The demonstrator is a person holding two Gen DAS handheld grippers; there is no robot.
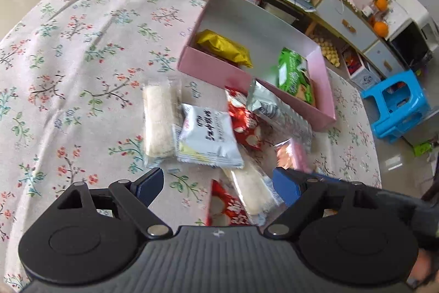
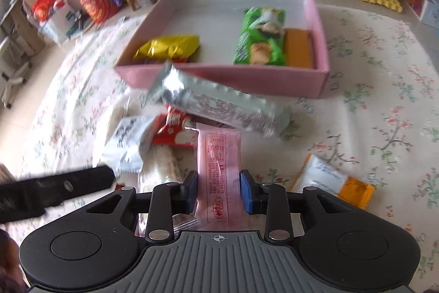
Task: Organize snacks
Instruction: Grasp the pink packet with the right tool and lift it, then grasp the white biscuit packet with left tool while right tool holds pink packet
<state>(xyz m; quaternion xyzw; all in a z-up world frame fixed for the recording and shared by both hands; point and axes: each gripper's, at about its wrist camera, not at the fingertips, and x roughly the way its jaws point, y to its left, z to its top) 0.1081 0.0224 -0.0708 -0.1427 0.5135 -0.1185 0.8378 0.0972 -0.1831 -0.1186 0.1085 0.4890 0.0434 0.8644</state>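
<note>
The right tool (image 2: 218, 192) is squeezing a pink packet (image 2: 219, 169) beside a silver packet (image 2: 219, 107) blocking the pink box (image 2: 219, 78). The left tool (image 1: 216, 187) is hanging wide open, empty. Yellow packet (image 2: 168, 47) and green packet (image 2: 259, 37) are lying inside.

Surface: floral tablecloth (image 1: 82, 67), pale with red and green sprigs. Upon it: pink box (image 1: 216, 67); just before the box's near wall, a heap of snack packets (image 1: 208, 133). Right of the box's near corner, apart: orange-and-white packet (image 2: 333, 180).

Unreadable print on pink packet (image 2: 219, 169).
</note>
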